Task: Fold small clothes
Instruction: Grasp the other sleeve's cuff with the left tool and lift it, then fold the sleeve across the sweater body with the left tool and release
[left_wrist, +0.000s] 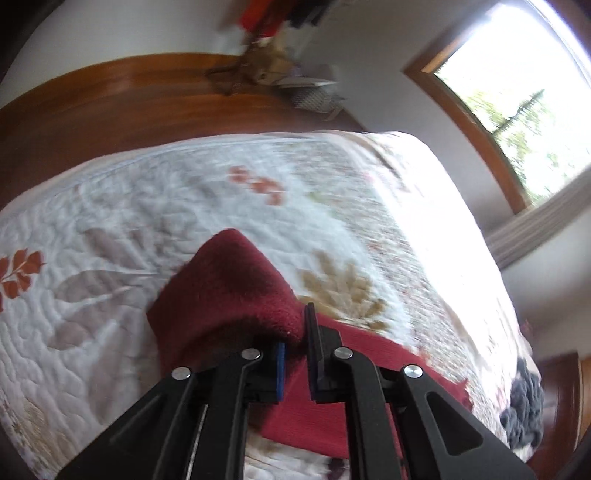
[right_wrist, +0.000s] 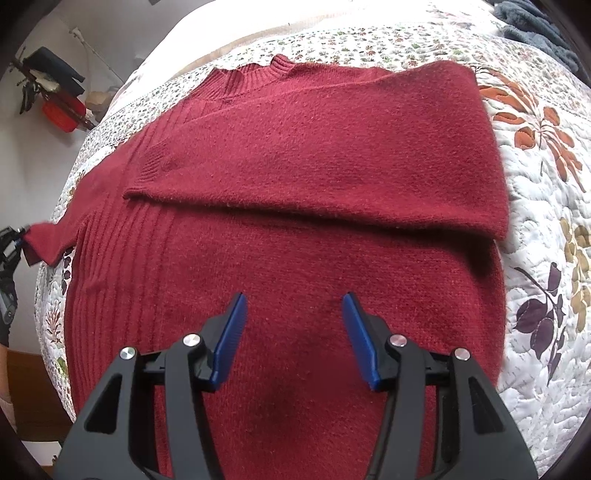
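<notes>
Your left gripper (left_wrist: 295, 354) fingers pinch the red knit sweater (right_wrist: 295, 155) sleeve cuff; right gripper (right_wrist: 293, 339) hovers, fingers spread. Soft, floppy, light knit; grab edges, cuffs, hem on the bed quilt (right_wrist: 546, 221).

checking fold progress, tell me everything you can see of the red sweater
The red sweater is a fuzzy dark-red knit with a ribbed collar and ribbed side. It lies flat on the quilt, one sleeve folded across the chest. The left hand-held gripper pinches the other sleeve's end; the right hand-held gripper hovers open over the body.
</notes>
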